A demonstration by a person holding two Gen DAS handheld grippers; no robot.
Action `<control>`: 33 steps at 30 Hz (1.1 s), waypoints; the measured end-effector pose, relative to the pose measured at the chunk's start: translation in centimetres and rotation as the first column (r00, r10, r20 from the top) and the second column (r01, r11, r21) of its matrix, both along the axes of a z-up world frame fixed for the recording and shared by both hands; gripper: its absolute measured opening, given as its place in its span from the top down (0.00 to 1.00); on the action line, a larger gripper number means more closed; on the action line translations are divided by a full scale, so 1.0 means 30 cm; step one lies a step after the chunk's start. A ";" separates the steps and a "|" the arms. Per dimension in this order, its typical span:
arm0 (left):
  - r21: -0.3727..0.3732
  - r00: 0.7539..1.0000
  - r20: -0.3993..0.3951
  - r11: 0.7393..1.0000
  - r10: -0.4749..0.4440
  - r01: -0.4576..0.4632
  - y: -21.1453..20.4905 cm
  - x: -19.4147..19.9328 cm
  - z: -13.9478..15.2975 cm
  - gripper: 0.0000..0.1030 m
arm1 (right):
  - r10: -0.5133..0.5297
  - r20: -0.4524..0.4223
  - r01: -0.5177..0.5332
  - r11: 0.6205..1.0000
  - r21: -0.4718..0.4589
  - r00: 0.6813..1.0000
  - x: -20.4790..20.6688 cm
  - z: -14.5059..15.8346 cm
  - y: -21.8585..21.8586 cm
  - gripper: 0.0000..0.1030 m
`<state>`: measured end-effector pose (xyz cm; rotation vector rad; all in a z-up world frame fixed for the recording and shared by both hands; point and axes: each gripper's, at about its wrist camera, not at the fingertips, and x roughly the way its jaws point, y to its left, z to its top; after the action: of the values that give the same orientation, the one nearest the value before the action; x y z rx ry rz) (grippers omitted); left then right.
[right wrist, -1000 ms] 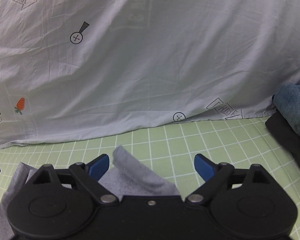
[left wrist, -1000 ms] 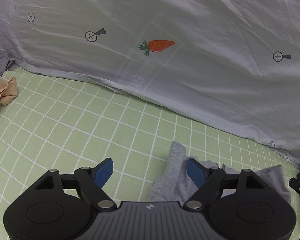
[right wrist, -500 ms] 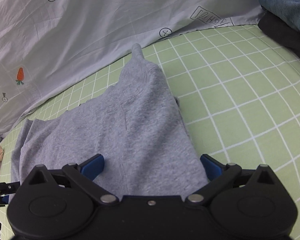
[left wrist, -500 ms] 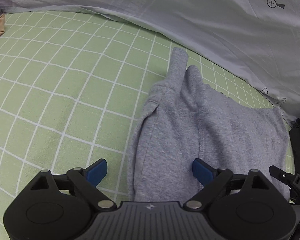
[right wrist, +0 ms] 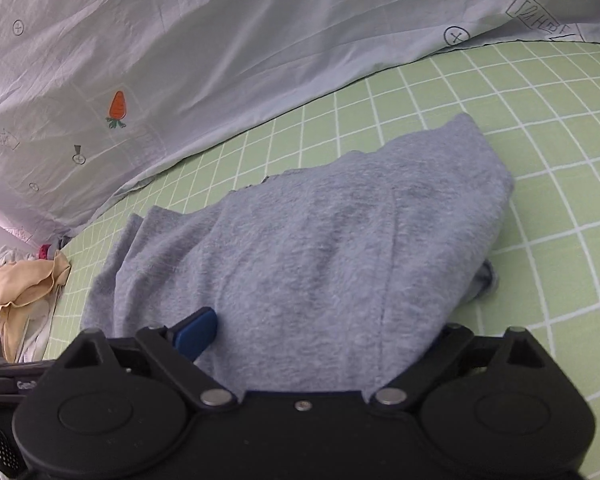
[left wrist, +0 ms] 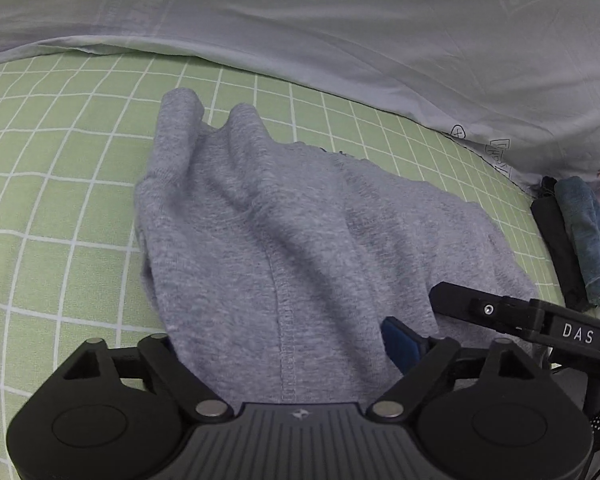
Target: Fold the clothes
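A grey knit garment (left wrist: 284, 232) lies on the green checked sheet (left wrist: 52, 208), bunched at its far end. It also shows in the right wrist view (right wrist: 320, 248). My left gripper (left wrist: 284, 344) is open with the near edge of the garment between its jaws; one blue pad (left wrist: 400, 340) shows, the other is hidden under cloth. My right gripper (right wrist: 324, 332) is open over the same near edge, with one blue pad (right wrist: 196, 330) showing. The right gripper's black body (left wrist: 520, 320) appears at the right of the left wrist view.
A pale grey printed quilt (left wrist: 340, 32) is heaped along the far side; it also shows in the right wrist view (right wrist: 180, 60). Folded denim and dark clothes (left wrist: 580, 240) lie at the right. Beige clothes (right wrist: 20, 284) lie at the left.
Both grippers have tilted down and moved onto the near edge of the grey garment, which now fills the space between the jaws. The jaws stay open.
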<state>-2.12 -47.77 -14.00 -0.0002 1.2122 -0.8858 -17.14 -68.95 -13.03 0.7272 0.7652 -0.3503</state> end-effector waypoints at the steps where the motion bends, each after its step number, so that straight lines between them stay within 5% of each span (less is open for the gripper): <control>1: 0.002 1.000 -0.003 1.000 0.007 -0.007 0.013 -0.017 0.010 0.44 | 0.010 0.004 -0.010 1.000 0.005 1.000 -0.002 0.007 0.017 0.36; 5: 0.008 0.999 -0.014 0.999 0.036 -0.036 0.066 -0.085 0.049 0.55 | 0.033 0.021 -0.034 0.999 0.036 0.999 -0.054 0.042 0.085 0.53; 12: -0.075 0.992 -0.122 0.997 -0.009 0.000 0.178 -0.288 0.111 0.59 | -0.023 0.033 0.020 0.996 0.089 0.999 -0.316 0.148 0.204 0.57; 23: -0.106 0.973 -0.087 0.973 -0.212 0.203 -0.090 -0.624 0.171 0.68 | -0.239 0.082 0.229 0.967 0.115 0.968 -0.813 0.195 0.114 0.80; 33: -0.128 0.997 -0.083 0.992 0.001 -0.011 -0.374 -0.975 0.222 0.86 | -0.147 0.190 0.117 0.980 0.162 0.971 -1.121 0.235 -0.271 0.82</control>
<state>-31.36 -58.99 -7.32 -0.1452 1.2300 -0.9649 -50.77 -77.08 -5.98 0.9434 0.5565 -0.3367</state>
